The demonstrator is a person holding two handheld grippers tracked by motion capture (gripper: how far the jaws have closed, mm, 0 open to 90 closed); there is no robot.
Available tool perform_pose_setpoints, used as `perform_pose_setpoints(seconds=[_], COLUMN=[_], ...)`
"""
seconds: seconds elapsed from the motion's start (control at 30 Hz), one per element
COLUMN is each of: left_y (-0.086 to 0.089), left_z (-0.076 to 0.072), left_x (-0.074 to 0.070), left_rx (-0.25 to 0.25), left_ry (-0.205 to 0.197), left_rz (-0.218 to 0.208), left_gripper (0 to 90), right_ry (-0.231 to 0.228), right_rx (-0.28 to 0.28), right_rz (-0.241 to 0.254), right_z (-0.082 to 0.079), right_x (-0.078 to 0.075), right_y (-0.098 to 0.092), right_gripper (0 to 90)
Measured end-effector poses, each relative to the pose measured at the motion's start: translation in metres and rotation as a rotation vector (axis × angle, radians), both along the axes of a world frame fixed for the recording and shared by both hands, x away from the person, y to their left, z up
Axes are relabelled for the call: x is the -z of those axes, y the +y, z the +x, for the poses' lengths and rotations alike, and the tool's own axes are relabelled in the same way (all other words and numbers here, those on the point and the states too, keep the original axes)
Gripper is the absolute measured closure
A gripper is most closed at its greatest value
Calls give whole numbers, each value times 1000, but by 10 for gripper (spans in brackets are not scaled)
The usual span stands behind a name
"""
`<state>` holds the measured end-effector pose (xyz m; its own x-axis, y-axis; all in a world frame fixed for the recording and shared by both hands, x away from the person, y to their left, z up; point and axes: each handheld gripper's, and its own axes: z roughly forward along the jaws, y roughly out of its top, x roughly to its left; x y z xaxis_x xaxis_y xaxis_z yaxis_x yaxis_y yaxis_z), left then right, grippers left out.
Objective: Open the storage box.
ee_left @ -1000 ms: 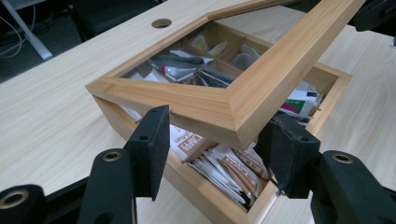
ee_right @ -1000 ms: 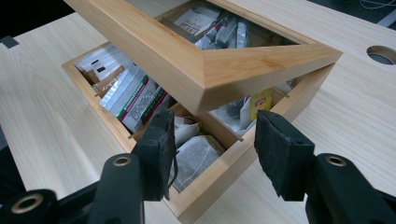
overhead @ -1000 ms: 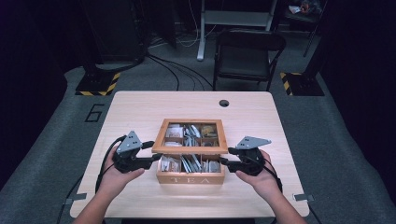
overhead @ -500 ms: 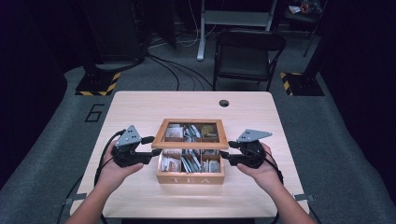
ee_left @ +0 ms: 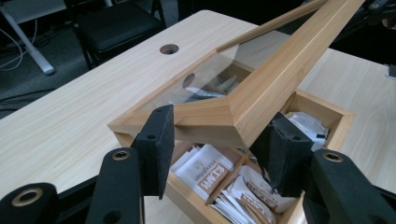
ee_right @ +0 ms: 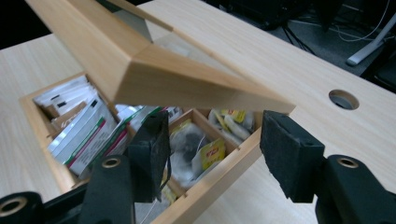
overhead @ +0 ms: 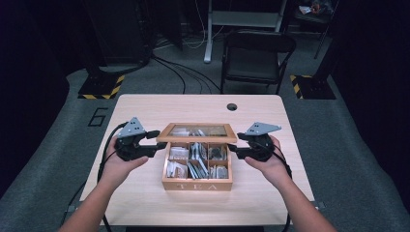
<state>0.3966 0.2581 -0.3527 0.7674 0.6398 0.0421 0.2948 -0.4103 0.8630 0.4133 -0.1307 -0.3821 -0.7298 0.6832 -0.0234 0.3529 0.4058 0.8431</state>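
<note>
A wooden tea box (overhead: 197, 184) marked TEA stands at mid-table, with several tea bags (overhead: 196, 162) in its compartments. Its glass-paned lid (overhead: 198, 131) is tilted up at the front and hinged at the back. My left gripper (overhead: 157, 141) is at the lid's front-left corner. In the left gripper view that corner (ee_left: 219, 116) sits between the pads (ee_left: 156, 140), which have just been closing and press on it. My right gripper (overhead: 232, 146) is at the front-right corner. Its jaws (ee_right: 212, 135) have just been opening, and the lid (ee_right: 187, 84) lies just above the pads without being squeezed.
A round cable hole (overhead: 232, 107) sits in the table's far edge. Beyond the table stands a black folding chair (overhead: 256, 53), with cables on the floor (overhead: 183, 72). Bare tabletop (overhead: 140, 111) surrounds the box.
The lid's front edge has swung up from flat on the box. Both grippers have risen with it at its front corners.
</note>
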Motion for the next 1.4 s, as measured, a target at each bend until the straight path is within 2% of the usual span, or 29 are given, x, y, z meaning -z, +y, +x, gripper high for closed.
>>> perform_pose_setpoints(seconds=[0.07, 0.17, 0.27, 0.4, 0.5, 0.53, 0.6, 0.67, 0.83, 0.97, 1.03, 1.07, 1.17, 1.4], left_y=[-2, -3, -3, -2, -1, -1, -1, -2, 0, 0, 1, 3, 3, 0], left_z=[4, 7, 12, 15, 17, 18, 19, 20, 24, 27, 29, 32, 35, 41], left_x=[-4, -8, -12, -14, -14, -15, -15, -14, -11, -6, -3, 0, 2, 7], left_rx=[-11, -17, -25, -28, -25, -27, -25, -25, -29, -43, -52, -70, -74, -76], left_ry=[-3, -7, -9, -10, -6, -6, -4, -4, -9, -11, -8, 9, 23, 19], left_rz=[8, 10, 4, -7, -14, -13, -9, -3, -35, -32, -35, -56, -54, -46], left_gripper=[500, 508, 518, 524, 524, 525, 524, 531, 524, 503, 489, 485, 487, 489], right_ry=[-15, -22, -27, -29, -39, -44, -48, -40, -33, -25, -19, -19, -16, -6], right_rx=[4, 8, 30, 23, 24, 30, 37, 44, 46, 43, 43, 43, 48, 61], right_rz=[9, 8, 23, 43, 33, 23, 30, 50, 57, 64, 66, 66, 75, 95], right_z=[8, 12, 21, 30, 32, 33, 34, 38, 41, 42, 43, 44, 45, 48], right_x=[-1, -1, 0, 1, 1, 1, 1, 1, 1, 0, 0, -1, -1, -3], right_y=[1, 2, 3, 5, 8, 9, 8, 7, 7, 7, 7, 6, 6, 6], right_gripper=[428, 435, 469, 488, 500, 530, 550, 564, 568, 567, 567, 567, 567, 568])
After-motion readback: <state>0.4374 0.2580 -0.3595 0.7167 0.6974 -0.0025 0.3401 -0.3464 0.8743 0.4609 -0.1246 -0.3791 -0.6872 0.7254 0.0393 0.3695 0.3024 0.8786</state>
